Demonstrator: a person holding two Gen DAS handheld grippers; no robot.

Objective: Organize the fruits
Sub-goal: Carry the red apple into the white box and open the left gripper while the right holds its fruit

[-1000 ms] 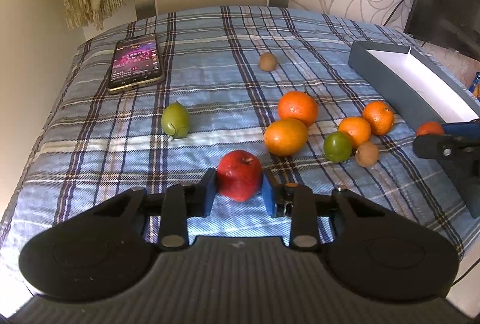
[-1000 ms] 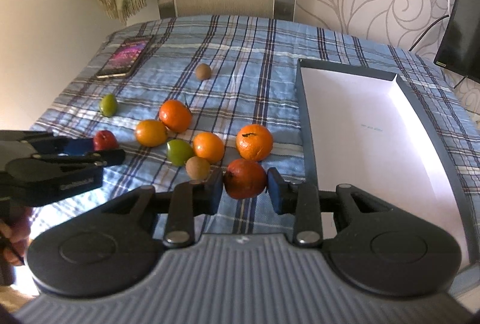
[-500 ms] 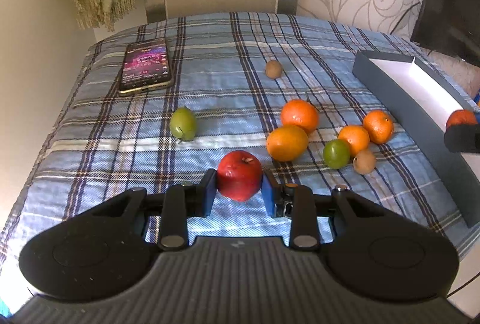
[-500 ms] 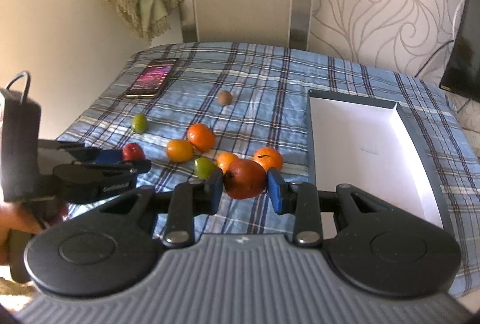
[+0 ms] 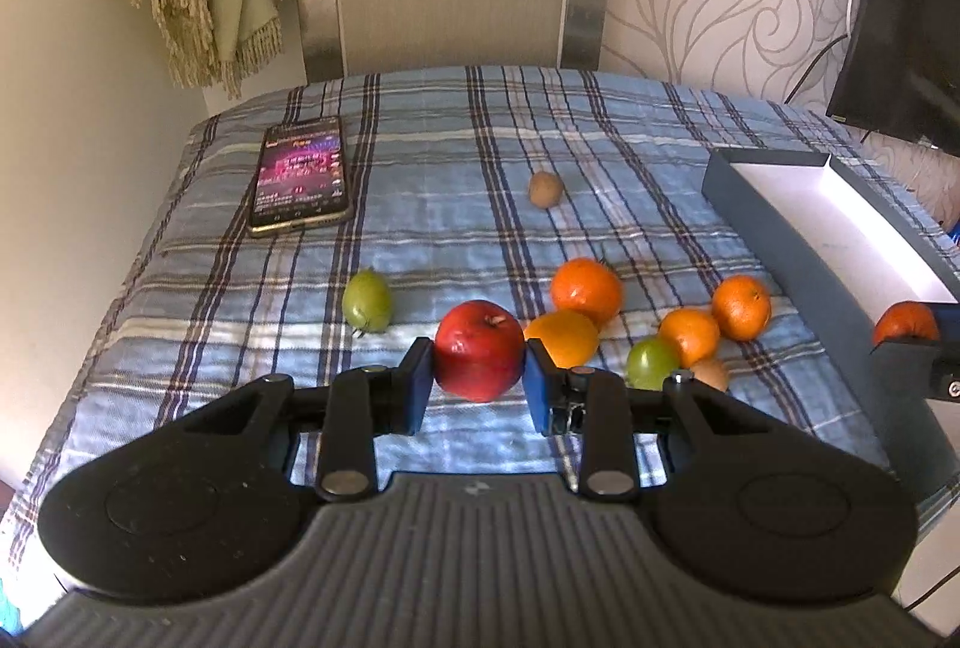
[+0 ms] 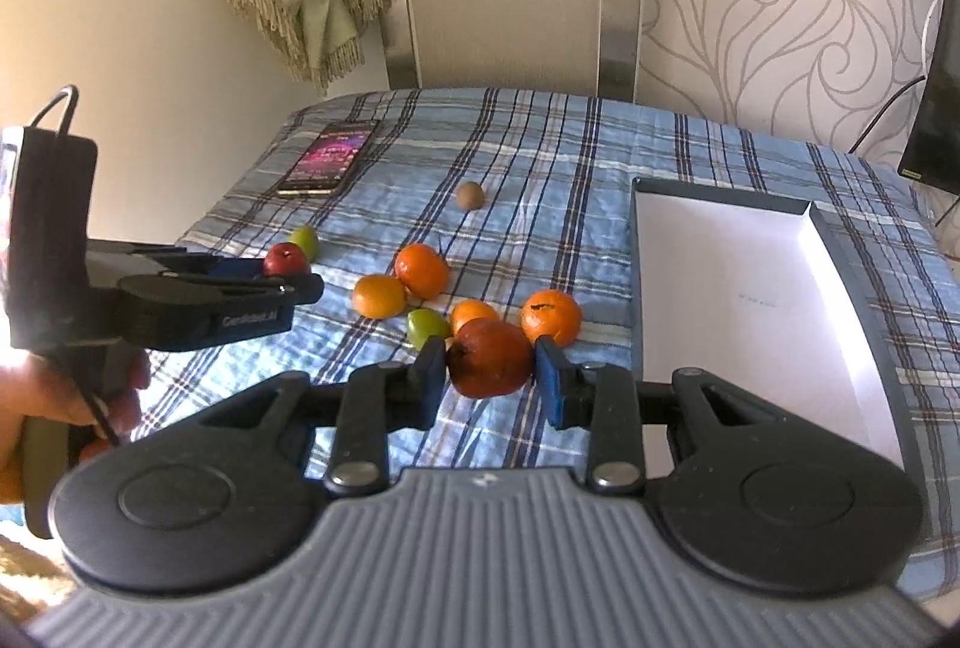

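The left tool (image 5: 479,384) is clamped on a glossy red apple (image 5: 479,351), the right tool (image 6: 490,387) on a reddish-brown round fruit (image 6: 489,357), both lifted above the plaid-covered bed (image 5: 456,228), near its front edge.

Warm daylight falls across the plaid bedspread (image 5: 540,150) and whitens the inside of the box (image 6: 750,300), the fruit casting only soft short shadows, while both fisheye views bend the walls outward and blur toward dark corners.
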